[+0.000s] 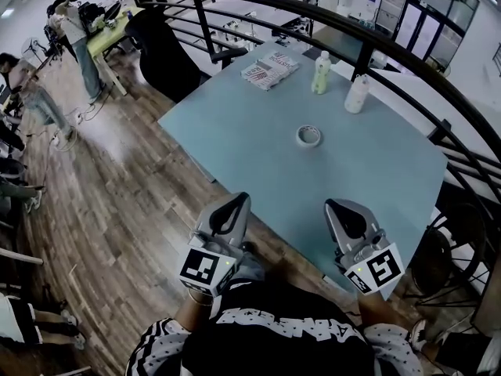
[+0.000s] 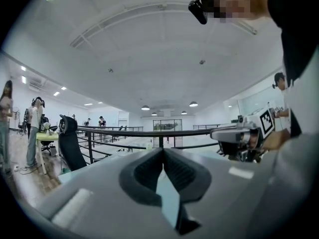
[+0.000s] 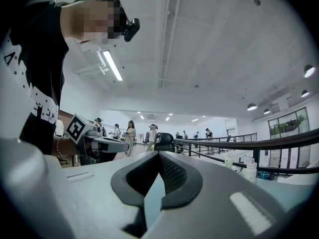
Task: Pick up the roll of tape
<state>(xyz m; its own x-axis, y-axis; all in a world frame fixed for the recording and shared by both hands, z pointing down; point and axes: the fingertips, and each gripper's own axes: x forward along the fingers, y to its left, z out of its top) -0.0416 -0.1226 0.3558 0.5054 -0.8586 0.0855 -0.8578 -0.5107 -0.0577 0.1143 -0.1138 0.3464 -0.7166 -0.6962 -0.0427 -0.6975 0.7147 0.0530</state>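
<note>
Approach stage: a person stands at the near edge of a pale blue counter (image 1: 235,131), a hand-held gripper in each hand, with the roll of tape (image 1: 308,136) not yet reached. The roll lies flat near the middle of the counter, alone, well apart from both tools. Two white bottles (image 1: 322,72) stand toward the far edge by the railing, and a printed packet (image 1: 269,70) sits near the far corner. The left hand-held gripper (image 1: 237,200) and the right hand-held gripper (image 1: 332,204) both point level across the counter. Each has its jaws pressed together at the tips and nothing between them. The next move, by this reading, calls for one gripper to open, travel out over the counter, tip down toward the roll, and close across its ring wall or through its centre hole.
</note>
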